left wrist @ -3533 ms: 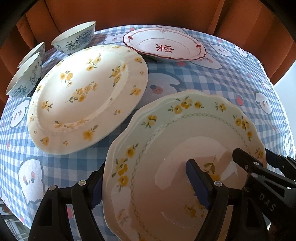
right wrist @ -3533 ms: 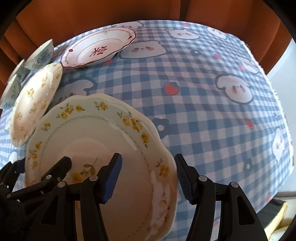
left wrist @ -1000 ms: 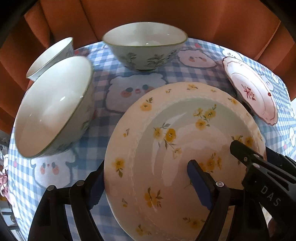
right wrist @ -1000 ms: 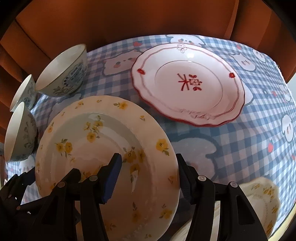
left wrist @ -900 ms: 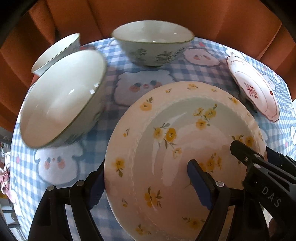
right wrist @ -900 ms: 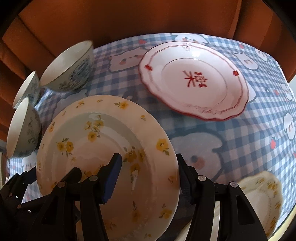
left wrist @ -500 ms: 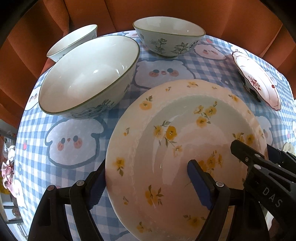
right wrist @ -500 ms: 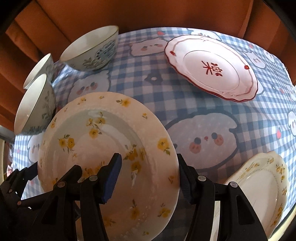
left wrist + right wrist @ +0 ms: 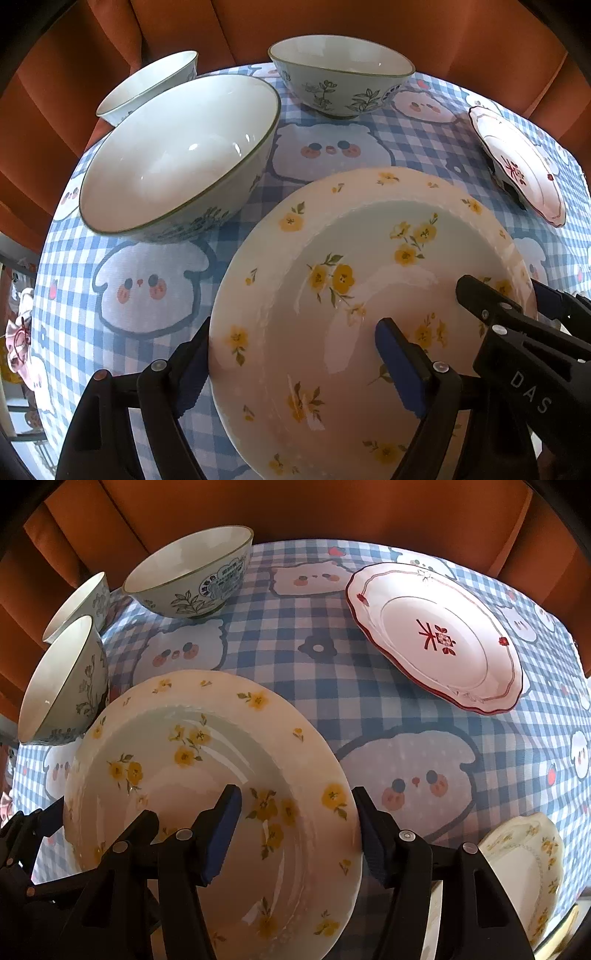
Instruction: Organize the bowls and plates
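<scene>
Between both grippers, lifted over the checked tablecloth [image 9: 258, 155]: yellow-flowered plate [image 9: 354, 295]. Left gripper [image 9: 295, 365] clamped on its rim at 9 o'clock, right gripper [image 9: 295, 827] clamped at 3, jaws just eased slightly wider. Three bowls [image 9: 177, 162] off at 11. Red-trimmed plate [image 9: 436, 635] at 1, well apart.

Cream plate [image 9: 207, 775] with yellow flowers, tilted, seemingly raised; three floral bowls [image 9: 177, 162] upright; red-rimmed plate [image 9: 436, 635] flat.
</scene>
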